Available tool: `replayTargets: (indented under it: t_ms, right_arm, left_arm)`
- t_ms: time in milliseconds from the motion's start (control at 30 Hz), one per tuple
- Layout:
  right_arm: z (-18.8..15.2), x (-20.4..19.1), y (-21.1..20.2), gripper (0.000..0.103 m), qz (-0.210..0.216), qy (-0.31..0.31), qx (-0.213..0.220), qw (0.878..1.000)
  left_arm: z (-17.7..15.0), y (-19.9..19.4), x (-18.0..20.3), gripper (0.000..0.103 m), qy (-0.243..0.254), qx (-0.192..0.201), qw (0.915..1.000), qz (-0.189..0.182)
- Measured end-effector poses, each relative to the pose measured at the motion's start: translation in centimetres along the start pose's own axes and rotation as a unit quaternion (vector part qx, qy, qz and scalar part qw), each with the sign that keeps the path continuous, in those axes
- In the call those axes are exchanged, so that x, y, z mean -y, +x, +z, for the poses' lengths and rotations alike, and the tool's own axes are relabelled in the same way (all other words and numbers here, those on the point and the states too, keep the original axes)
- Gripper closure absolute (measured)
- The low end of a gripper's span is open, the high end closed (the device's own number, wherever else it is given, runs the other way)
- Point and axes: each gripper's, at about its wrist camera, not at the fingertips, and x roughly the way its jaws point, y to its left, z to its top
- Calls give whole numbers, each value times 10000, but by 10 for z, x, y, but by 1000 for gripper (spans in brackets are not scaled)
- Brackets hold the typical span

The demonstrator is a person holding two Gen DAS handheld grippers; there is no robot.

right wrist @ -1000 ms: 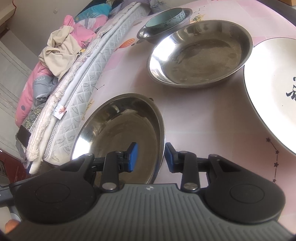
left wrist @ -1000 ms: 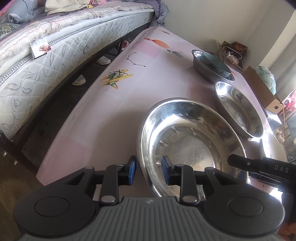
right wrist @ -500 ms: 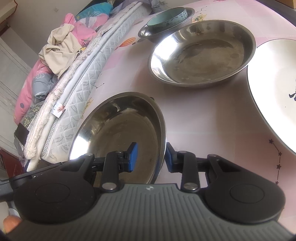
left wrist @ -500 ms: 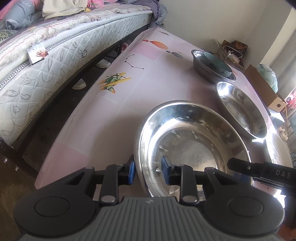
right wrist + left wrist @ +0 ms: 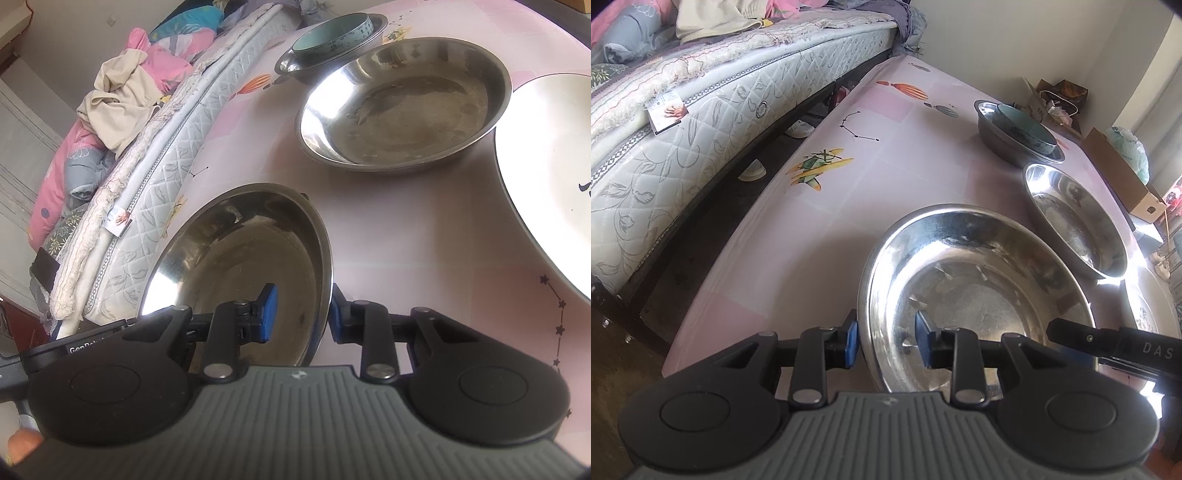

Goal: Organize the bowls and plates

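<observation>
I've got the left gripper (image 5: 884,341) and right gripper (image 5: 300,313) both straddling the rim of the near large stainless-steel bowl (image 5: 975,299) on the pink patterned tabletop (image 5: 827,221). Fingers open on both, not clamped. Second steel bowl (image 5: 402,103) sits beyond, white plate (image 5: 546,184) beside it.

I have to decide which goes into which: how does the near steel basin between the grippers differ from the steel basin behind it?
The near basin has both grippers at its rim, the left gripper and the right gripper each with a finger on either side of the rim; the far basin sits untouched. The near one lies by the table's front edge; the far one is beside the white plate. Both are round, shiny, shallow and empty.
</observation>
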Motion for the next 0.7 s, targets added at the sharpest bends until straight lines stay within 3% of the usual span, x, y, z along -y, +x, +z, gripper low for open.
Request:
replayTargets:
  t_ms: [700]
  right_arm:
    - [0,0,1,76,-81,-121,87,9999]
  left_arm:
    - [0,3,9,71,206,64,9995,212]
